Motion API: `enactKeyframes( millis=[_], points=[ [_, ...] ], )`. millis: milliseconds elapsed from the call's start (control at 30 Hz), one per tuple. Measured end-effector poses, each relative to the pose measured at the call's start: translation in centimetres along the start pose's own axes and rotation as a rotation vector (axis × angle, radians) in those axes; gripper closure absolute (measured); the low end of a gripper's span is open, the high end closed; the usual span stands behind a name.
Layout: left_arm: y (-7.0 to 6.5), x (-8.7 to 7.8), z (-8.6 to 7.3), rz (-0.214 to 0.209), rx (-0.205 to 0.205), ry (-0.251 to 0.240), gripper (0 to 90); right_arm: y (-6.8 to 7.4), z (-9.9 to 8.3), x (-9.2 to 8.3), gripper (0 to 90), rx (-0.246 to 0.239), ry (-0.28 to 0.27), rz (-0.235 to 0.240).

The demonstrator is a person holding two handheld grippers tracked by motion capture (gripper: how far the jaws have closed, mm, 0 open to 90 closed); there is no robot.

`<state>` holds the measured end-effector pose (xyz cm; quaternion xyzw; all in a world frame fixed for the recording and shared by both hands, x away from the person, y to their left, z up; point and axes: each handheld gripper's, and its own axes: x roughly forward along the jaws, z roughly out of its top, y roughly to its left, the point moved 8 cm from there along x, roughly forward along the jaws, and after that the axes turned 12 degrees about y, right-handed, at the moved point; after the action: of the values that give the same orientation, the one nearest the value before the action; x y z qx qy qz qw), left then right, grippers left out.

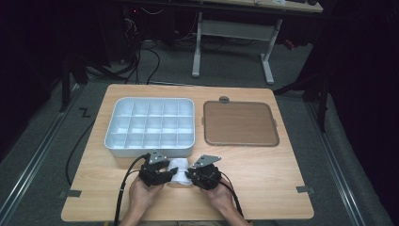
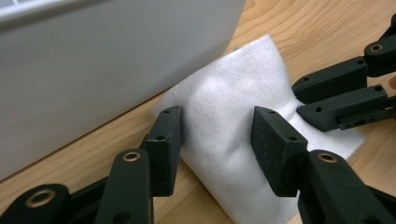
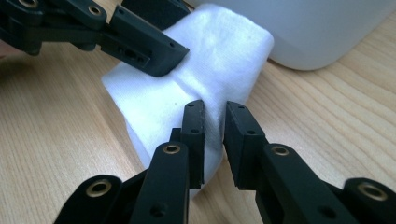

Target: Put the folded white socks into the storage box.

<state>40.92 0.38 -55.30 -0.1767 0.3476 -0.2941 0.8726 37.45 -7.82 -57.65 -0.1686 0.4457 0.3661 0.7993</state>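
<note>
near the front edge of the table [image 1: 263,179], just before the near wall of the white compartment tray [image 1: 148,150], a folded white cloth [image 2: 224,116], humped up off the wood between both tools.

left gripper [image 2: 217,123]: jaws about half open, set on either side of the hump, pads against the fabric. firm press or mere touch, cannot tell. right gripper [image 3: 215,112]: jaws almost together, a thin ridge of the cloth pinched between the pads, near the cloth's own end.

likely the step: taking hold of the cloth at two spots, ready to lift or refold it.

to do it well:
- keep the right pinch as tight as it is; so thin a fold would probably slip out at the first slack.
- close the left jaws a little more before any lift, enough to bite fabric and not merely bracket it.
- raise both hands together and level, so as not to tug the cloth out of the weaker hold.
- draw slightly back toward the body first, away from the tray wall, which stands just beside the cloth and could snag a corner.
- mind the closeness of the two tools: tips near each other over the cloth, so spread apart gently and sideways, never across.
- expect limp handling: sagging between the holds, loose corners trailing on the wood.
</note>
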Motion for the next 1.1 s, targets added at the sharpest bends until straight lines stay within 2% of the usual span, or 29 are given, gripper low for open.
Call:
enactKeyframes(
  millis=[200, 333, 500, 633, 833, 900, 1033, 1100],
  points=[
    [0.1, 0.0, 0.0, -0.006, -0.006, -0.003, 53.0, 0.0, -0.3, 0.1, 79.1, -0.007, 0.011, -0.007],
    [0.3, 0.0, 0.1, -0.015, -0.027, -0.004, 53.0, -0.1, -0.6, 0.3, 79.1, -0.013, 0.008, 0.000],
    [0.5, -0.2, 0.1, -0.002, -0.035, 0.007, 53.0, 0.1, -0.5, 0.3, 79.1, -0.010, 0.018, 0.010],
    [0.9, -0.6, 0.2, 0.001, -0.055, 0.011, 52.7, 0.5, -0.3, 0.5, 79.0, -0.007, 0.004, 0.022],
    [1.9, -1.3, 0.6, 0.018, -0.088, 0.022, 46.7, 1.3, 0.1, 0.8, 74.5, -0.016, -0.013, 0.029],
    [1.9, -1.5, 0.9, 0.018, -0.103, 0.012, 43.3, 1.4, 0.1, 0.7, 72.3, -0.006, -0.018, 0.040],
    [1.8, -1.8, 1.3, 0.007, -0.117, 0.009, 37.1, 1.4, 0.3, 0.0, 69.3, 0.001, -0.051, 0.034],
    [1.5, -1.9, 1.7, -0.017, -0.147, 0.011, 33.2, 1.3, 0.3, -0.4, 68.2, 0.008, -0.068, 0.032]
  ],
)
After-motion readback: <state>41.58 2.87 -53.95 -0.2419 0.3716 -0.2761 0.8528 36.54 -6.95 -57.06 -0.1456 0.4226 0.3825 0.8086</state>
